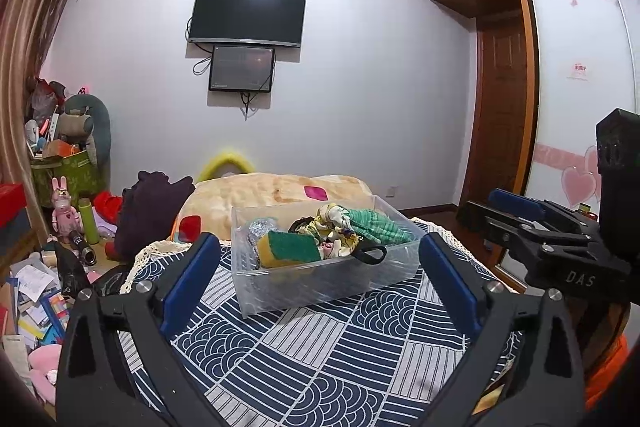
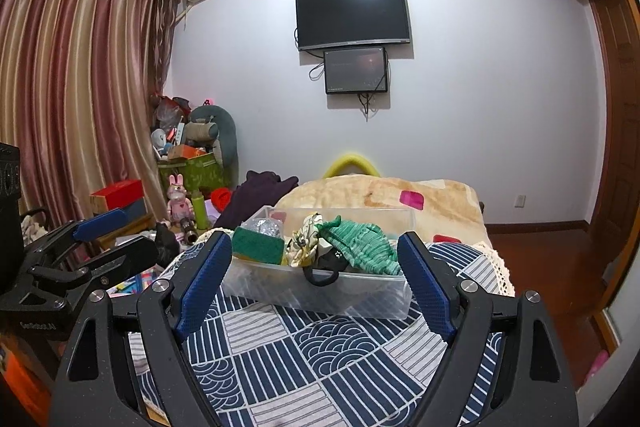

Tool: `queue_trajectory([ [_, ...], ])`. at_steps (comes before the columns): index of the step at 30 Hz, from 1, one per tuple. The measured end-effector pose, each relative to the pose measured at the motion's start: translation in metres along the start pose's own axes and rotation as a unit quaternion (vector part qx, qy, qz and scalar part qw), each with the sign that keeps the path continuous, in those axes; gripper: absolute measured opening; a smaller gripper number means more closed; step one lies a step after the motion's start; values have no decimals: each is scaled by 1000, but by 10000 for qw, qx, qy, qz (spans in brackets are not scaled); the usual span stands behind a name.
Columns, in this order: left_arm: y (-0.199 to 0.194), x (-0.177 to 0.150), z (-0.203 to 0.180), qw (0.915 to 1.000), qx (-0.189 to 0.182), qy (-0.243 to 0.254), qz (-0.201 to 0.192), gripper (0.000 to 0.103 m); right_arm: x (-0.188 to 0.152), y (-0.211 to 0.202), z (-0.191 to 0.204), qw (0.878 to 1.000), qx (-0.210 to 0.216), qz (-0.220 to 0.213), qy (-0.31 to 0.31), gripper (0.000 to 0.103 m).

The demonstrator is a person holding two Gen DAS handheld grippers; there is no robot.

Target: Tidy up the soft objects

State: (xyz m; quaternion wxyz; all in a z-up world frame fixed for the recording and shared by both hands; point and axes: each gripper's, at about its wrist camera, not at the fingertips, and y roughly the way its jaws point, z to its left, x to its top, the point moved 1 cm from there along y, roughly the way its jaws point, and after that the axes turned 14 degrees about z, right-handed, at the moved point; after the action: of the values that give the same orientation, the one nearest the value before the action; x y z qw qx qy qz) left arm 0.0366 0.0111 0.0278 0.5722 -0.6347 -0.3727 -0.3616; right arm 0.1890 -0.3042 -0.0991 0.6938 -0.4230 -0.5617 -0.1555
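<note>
On patterned tablecloth (image 1: 320, 355): clear bin (image 1: 320, 279) | behind: bed (image 1: 280, 191), TV (image 1: 247, 14)

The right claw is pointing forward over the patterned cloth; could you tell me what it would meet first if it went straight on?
Most likely the clear plastic bin, at its near wall. The right claw is open and empty, with only bare patterned cloth before the bin. Depth is unclear; aimed slightly higher, it would meet the black loop over the rim.

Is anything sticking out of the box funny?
Yes. A black loop hangs over the front rim of the clear bin, and the green knit cloth sits piled above the rim instead of tucked inside.
</note>
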Motion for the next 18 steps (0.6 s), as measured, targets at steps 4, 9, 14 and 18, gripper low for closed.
queue_trajectory([
  [4, 0, 0, 1, 10000, -32, -36, 14, 101, -1, 0, -1, 10000, 2, -9, 10, 83],
  [9, 0, 0, 1, 10000, -53, -53, 19, 101, -2, -2, -1, 10000, 16, -11, 26, 83],
  [14, 1, 0, 3, 9999, -57, -94, 31, 101, -2, -3, 0, 10000, 19, -21, 19, 83],
  [18, 2, 0, 4, 9999, -75, -117, 54, 102, -3, -3, 0, 10000, 9, -20, 23, 83],
])
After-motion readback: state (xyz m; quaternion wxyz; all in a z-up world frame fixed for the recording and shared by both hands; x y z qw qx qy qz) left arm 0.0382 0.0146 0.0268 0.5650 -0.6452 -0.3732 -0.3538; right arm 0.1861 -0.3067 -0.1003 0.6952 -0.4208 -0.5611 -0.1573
